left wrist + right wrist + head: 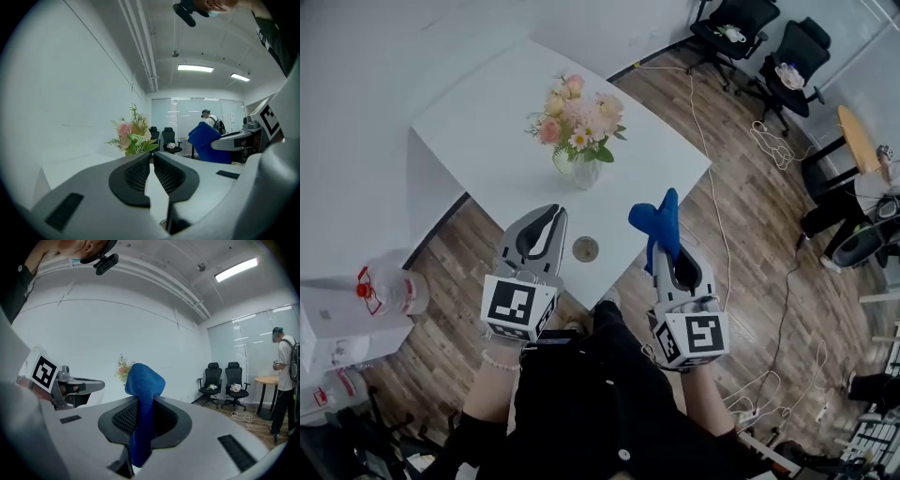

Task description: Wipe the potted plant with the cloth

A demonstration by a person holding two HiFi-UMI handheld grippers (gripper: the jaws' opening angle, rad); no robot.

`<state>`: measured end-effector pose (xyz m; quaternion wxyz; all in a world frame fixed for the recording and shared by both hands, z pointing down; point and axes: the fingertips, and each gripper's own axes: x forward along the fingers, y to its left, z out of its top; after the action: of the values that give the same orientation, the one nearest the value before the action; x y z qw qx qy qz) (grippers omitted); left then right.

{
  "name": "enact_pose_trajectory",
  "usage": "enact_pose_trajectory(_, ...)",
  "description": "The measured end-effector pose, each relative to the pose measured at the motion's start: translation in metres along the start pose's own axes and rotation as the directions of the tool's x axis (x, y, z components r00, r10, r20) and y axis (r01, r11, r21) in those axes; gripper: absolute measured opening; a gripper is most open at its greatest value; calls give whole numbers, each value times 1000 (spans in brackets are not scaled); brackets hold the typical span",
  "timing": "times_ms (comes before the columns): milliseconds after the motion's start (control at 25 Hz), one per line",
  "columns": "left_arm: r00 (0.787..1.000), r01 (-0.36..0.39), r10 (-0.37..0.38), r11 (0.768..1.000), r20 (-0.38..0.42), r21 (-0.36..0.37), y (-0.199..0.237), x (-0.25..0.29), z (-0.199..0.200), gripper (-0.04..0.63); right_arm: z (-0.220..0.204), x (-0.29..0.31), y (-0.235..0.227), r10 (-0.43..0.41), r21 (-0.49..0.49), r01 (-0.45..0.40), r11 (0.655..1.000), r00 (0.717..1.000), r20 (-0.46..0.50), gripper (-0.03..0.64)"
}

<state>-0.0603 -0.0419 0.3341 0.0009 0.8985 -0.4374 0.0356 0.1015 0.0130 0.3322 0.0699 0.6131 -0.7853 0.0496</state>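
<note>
The potted plant, pink and cream flowers in a glass vase, stands near the middle of the white table. My left gripper is shut and empty at the table's near edge, short of the vase. To its right, my right gripper is shut on a blue cloth that sticks up above its jaws. In the left gripper view the flowers rise beyond the shut left gripper. In the right gripper view the cloth hangs between the pads, and the plant shows behind it.
A small round disc lies on the table's near corner between the grippers. Two black office chairs and loose cables are on the wood floor at the right. A water bottle and boxes sit at the left. A person stands far right.
</note>
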Motion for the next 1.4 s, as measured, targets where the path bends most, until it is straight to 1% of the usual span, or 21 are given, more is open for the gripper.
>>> enact_pose_trajectory(40, 1000, 0, 0, 1000, -4, 2, 0, 4, 0, 24, 0, 4, -3, 7, 6, -7, 1000, 1000, -4, 81)
enact_pose_trajectory(80, 1000, 2, -2, 1000, -11, 4, 0, 9, -1, 48, 0, 8, -6, 14, 11, -14, 1000, 1000, -5, 81)
enact_pose_trajectory(120, 1000, 4, -4, 1000, -21, 10, -1, 13, -3, 91, 1, 13, -10, 19, 14, -19, 1000, 1000, -6, 81)
enact_pose_trajectory(160, 999, 5, -4, 1000, -33, 19, -1, 18, -5, 120, 2, 17, -13, 23, 15, -23, 1000, 1000, -6, 81)
enact_pose_trajectory(200, 999, 4, -2, 1000, -45, 28, -1, 23, -8, 136, 2, 21, -17, 26, 14, -26, 1000, 1000, -6, 81)
enact_pose_trajectory(280, 998, -3, 5, 999, -61, 37, 1, 33, -12, 159, 3, 30, -23, 36, 7, -36, 999, 999, -7, 81)
enact_pose_trajectory(640, 990, -46, 48, 999, -130, 18, 17, 89, -38, 258, -3, 68, -51, 102, 3, -101, 995, 994, -38, 81)
enact_pose_trajectory(840, 982, -88, 89, 996, -167, 12, 28, 118, -54, 282, -7, 94, -63, 152, -3, -152, 988, 987, -60, 81)
enact_pose_trajectory(1040, 976, -133, 130, 991, -173, -6, 39, 142, -69, 295, -11, 118, -72, 189, -6, -190, 982, 979, -72, 81)
enact_pose_trajectory(1200, 970, -153, 150, 988, -190, -5, 41, 156, -78, 299, -16, 132, -80, 212, 0, -212, 977, 973, -89, 81)
enact_pose_trajectory(1400, 964, -220, 210, 974, -161, -47, 49, 169, -79, 301, -24, 148, -90, 240, 33, -238, 971, 964, -116, 81)
